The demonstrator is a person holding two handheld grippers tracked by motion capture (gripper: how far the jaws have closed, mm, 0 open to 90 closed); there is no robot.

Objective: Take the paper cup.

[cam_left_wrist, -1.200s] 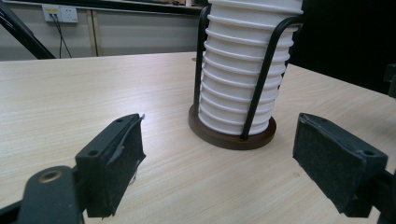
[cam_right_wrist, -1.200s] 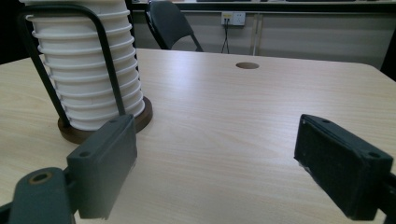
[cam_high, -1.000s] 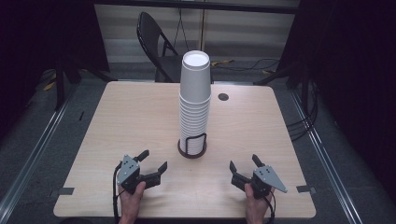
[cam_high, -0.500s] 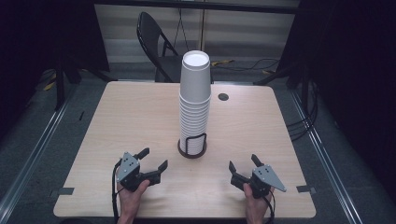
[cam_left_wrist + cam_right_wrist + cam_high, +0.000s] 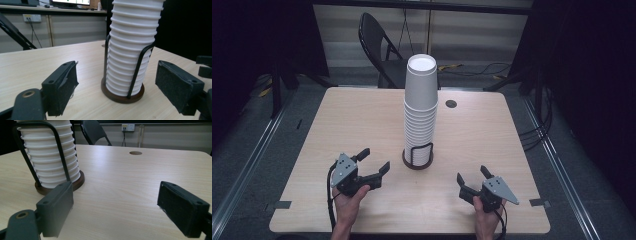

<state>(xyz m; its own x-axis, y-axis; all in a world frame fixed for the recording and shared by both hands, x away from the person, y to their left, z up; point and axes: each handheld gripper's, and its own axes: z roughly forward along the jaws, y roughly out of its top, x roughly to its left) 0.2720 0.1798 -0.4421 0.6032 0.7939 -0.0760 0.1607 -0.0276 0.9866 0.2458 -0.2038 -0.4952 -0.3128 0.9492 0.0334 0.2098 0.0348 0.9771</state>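
Jaws of both grippers are standing wide apart, gripping nothing; those of the left gripper have just been closing a little. The cup stack is sitting upright in its wire holder mid-desk, between the two. The right gripper is resting near the desk's front edge. A chair is standing behind.

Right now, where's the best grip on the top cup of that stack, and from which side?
Take the top cup by its bare sidewall, above the ribbed band of rims below it. Come in level, from the left or right at that height. The cups stand mouth down, so only this one shows a smooth wall. The wire holder reaches only up the lowest rims, so it probably won't obstruct. Then lift straight up.
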